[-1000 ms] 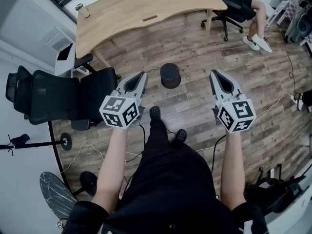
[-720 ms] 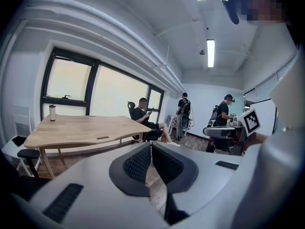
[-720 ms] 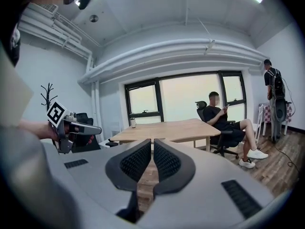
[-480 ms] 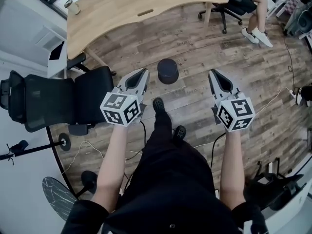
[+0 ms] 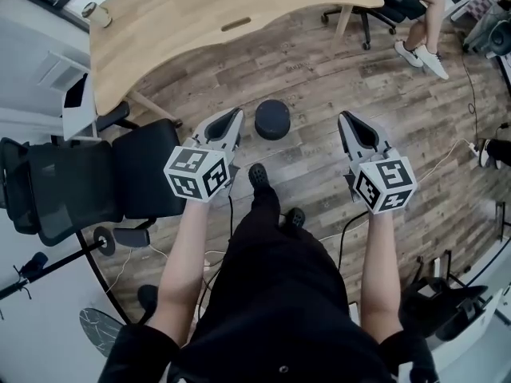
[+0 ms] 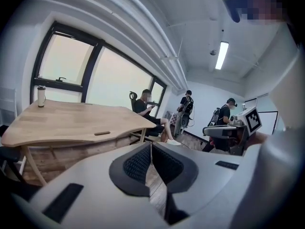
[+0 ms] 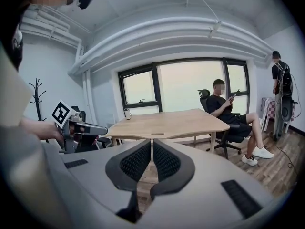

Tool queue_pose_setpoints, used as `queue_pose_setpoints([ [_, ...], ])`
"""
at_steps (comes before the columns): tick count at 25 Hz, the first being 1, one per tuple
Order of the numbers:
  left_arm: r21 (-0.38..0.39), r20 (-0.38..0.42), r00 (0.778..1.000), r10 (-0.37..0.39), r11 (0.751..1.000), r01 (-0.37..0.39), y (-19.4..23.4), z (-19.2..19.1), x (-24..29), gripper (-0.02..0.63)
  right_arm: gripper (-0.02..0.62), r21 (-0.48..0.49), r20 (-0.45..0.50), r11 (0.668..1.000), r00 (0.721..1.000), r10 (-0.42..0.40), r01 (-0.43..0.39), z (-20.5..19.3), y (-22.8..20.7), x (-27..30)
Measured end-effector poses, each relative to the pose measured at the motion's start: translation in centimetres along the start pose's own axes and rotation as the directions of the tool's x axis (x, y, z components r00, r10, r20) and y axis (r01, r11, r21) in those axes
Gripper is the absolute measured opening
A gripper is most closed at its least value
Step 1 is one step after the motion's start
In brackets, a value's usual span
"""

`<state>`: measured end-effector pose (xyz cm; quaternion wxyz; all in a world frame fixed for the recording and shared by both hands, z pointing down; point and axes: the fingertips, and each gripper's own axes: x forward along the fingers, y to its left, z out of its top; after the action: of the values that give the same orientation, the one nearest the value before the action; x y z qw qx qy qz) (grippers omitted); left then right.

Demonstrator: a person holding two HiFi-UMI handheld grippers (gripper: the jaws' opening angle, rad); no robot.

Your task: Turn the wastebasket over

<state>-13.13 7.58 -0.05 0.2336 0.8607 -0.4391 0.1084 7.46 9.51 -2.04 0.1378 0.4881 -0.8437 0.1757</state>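
The wastebasket (image 5: 272, 119) is a small dark round bin standing on the wooden floor, seen from above in the head view. It lies ahead of me, between the two grippers and a little beyond their tips. My left gripper (image 5: 234, 115) points forward just left of the bin, shut with nothing in it (image 6: 151, 145). To the bin's right my right gripper (image 5: 344, 118) is also shut and empty (image 7: 151, 142). Neither gripper touches the bin. The bin does not show in either gripper view.
A curved wooden desk (image 5: 215, 14) with a bottle (image 5: 93, 13) stands beyond the bin. A black office chair (image 5: 88, 183) is at my left. A seated person (image 5: 415, 10) is at the far right. Cables (image 5: 471, 94) run over the floor, and standing people (image 6: 187, 104) are farther back.
I have stepped closer: the bin, desk and chair have slid toward me and leftward in the head view. Both grippers now reach alongside the bin, still shut.
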Motion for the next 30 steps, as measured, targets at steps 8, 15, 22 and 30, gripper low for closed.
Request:
queue_pose_setpoints([
  [8, -0.047, -0.074, 0.996, -0.052, 0.998, 0.048, 5.7, -1.4, 4.1, 0.025, 0.035, 0.008, -0.104, 1.000, 0.994, -0.024, 0.025, -1.9, 0.3, 6.3],
  [15, -0.092, -0.164, 0.983, -0.087, 0.993, 0.072, 7.6, -5.3, 6.9, 0.025, 0.035, 0.002, -0.223, 1.000, 0.975, -0.017, 0.018, -5.6, 0.8, 8.9],
  [22, -0.114, -0.220, 0.973, -0.074, 0.992, 0.049, 8.0, -9.5, 9.3, 0.025, 0.035, 0.019, -0.289, 0.999, 0.957, 0.033, -0.029, -9.5, 0.0, 12.0],
  [30, -0.131, -0.240, 0.971, 0.010, 0.990, -0.043, 9.9, -15.2, 11.5, 0.025, 0.035, 0.039, -0.321, 0.995, 0.942, 0.097, -0.089, -16.2, -2.2, 17.1],
])
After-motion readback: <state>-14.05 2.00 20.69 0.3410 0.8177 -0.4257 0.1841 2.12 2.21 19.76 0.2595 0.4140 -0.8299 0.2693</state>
